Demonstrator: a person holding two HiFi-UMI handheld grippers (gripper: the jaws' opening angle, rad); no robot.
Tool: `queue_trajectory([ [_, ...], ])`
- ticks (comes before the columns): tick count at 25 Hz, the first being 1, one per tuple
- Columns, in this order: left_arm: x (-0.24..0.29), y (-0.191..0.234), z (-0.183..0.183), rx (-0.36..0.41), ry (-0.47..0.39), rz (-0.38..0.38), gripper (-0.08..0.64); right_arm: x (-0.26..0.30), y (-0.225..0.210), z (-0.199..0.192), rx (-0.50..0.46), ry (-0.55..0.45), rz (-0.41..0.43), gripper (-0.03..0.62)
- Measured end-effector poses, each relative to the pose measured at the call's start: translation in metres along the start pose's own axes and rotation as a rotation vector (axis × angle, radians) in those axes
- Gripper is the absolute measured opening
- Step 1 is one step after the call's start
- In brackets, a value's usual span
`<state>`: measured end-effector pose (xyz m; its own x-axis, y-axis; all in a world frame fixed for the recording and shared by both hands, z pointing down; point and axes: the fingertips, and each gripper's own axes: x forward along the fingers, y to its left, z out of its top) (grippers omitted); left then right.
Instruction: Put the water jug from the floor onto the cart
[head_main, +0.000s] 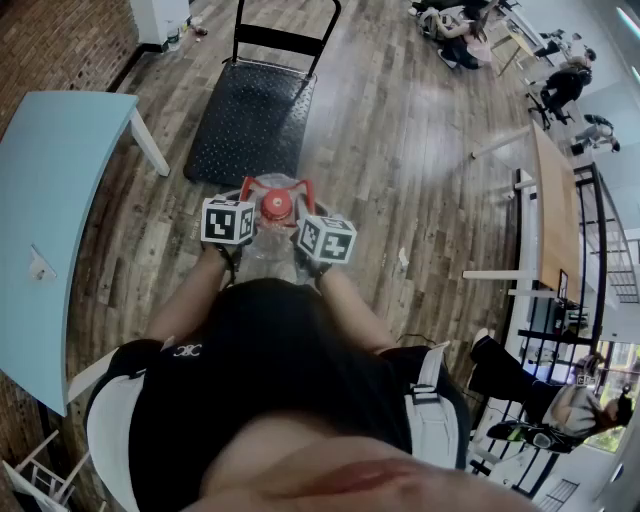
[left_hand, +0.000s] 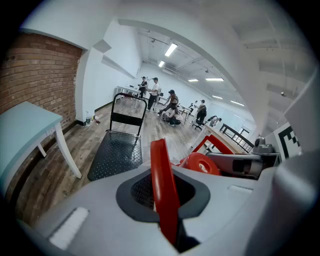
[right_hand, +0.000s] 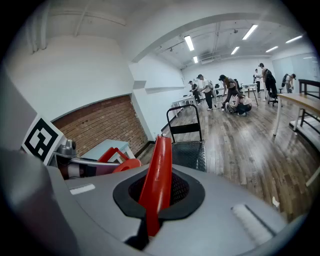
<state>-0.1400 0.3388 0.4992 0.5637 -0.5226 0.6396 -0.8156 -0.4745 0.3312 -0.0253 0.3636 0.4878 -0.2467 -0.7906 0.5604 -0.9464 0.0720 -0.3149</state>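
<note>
The water jug (head_main: 266, 256) has a clear body and a red cap (head_main: 277, 205), and it is just in front of me, short of the cart (head_main: 255, 120). A red carrying handle (head_main: 290, 186) arches round its neck. My left gripper (head_main: 246, 200) is shut on the handle's left side and my right gripper (head_main: 304, 208) on its right side. The left gripper view has the red handle strip (left_hand: 162, 185) clamped in the left gripper (left_hand: 164, 202), with the cap (left_hand: 200, 163) to the right. In the right gripper view the handle (right_hand: 157, 172) runs through the right gripper (right_hand: 156, 196).
The cart is a black flat platform (left_hand: 116, 150) with an upright push bar (right_hand: 184, 120) at its far end. A light blue table (head_main: 50, 210) stands on the left by a brick wall. A wooden desk (head_main: 555, 200) is on the right. People (right_hand: 227, 95) are far back.
</note>
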Motion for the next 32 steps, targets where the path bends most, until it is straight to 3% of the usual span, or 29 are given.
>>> queue_trajectory([
  [11,-0.001,-0.014,-0.003,0.01,-0.002,0.002,0.017,-0.01,-0.008,-0.003,0.016,-0.003,0.008,0.014],
  [32,0.036,-0.03,-0.003,-0.017,0.05,0.096,0.026,0.012,-0.041,0.011,0.049,0.032,0.135,0.015],
])
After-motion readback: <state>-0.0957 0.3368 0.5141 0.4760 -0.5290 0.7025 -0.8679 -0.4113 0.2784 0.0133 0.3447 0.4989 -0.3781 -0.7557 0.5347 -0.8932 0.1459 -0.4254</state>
